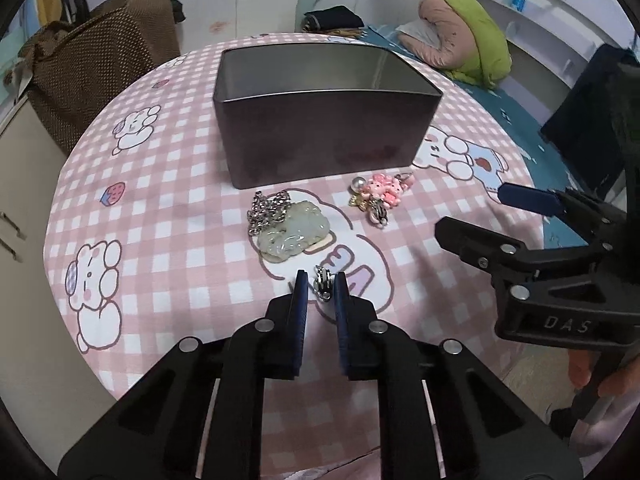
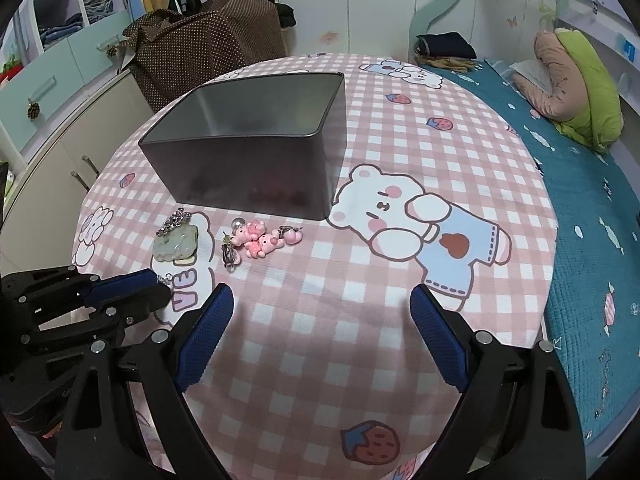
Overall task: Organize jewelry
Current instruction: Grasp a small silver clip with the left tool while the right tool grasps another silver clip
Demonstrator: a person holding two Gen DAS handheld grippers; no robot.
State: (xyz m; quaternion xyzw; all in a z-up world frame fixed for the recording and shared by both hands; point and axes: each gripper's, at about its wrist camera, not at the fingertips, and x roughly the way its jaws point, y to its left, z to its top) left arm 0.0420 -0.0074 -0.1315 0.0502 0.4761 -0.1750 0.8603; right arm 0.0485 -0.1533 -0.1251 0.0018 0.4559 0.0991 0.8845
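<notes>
A dark metal tin [image 1: 320,136] stands open on the round table; it also shows in the right wrist view [image 2: 256,168]. In front of it lie a pale green jade pendant with a silver chain [image 1: 290,232], pink bear charms with a pearl [image 1: 380,194] and a small silver earring [image 1: 323,282]. My left gripper [image 1: 320,286] has its blue pads on either side of the earring, narrowly apart. My right gripper [image 2: 322,308] is wide open and empty over bare tablecloth. The jade [image 2: 176,244] and pink charms [image 2: 260,240] lie to its left.
The table carries a pink checked bear-print cloth [image 2: 360,184]. A brown dotted bag [image 2: 208,52] sits behind it on a cabinet. A bed with a teal sheet [image 2: 580,208] and a green-pink pillow [image 2: 576,80] lies to the right.
</notes>
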